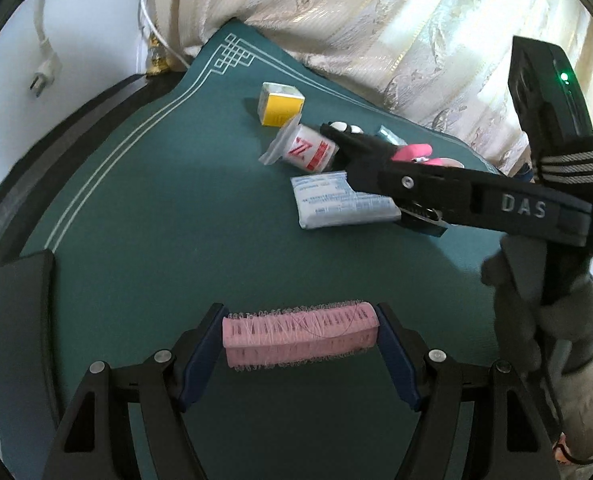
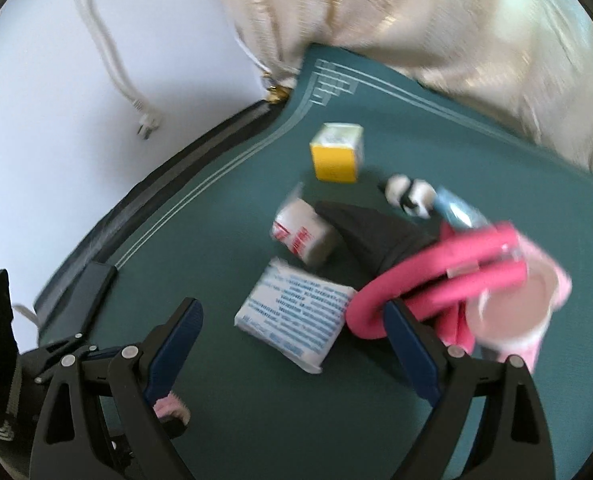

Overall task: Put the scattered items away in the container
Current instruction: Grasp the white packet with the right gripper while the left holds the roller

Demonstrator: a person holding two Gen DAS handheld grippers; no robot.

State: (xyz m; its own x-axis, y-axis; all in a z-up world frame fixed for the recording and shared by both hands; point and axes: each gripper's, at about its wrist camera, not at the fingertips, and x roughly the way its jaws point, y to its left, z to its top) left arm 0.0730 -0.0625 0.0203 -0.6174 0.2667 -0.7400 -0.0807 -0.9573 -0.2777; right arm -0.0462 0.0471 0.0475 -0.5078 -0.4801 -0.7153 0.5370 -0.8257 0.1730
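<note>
My left gripper (image 1: 299, 338) is shut on a pink hair roller (image 1: 299, 336), held above the green mat (image 1: 144, 216). My right gripper (image 2: 292, 340) is open and empty, over a white-and-blue tissue pack (image 2: 294, 316) that also shows in the left wrist view (image 1: 336, 204). Beside the pack lie a white packet with red print (image 2: 302, 236), a yellow box (image 2: 336, 154), a black cloth (image 2: 372, 236), a bent pink foam rod (image 2: 428, 276) and a pink container (image 2: 516, 308). The right gripper reaches in from the right in the left wrist view (image 1: 336, 130).
A beige curtain (image 1: 376, 20) hangs behind the mat. A white cable with a plug (image 1: 42, 68) hangs on the wall at left. A dark table edge (image 2: 176, 168) runs along the mat's left side. A small black-and-white item (image 2: 410, 196) lies past the cloth.
</note>
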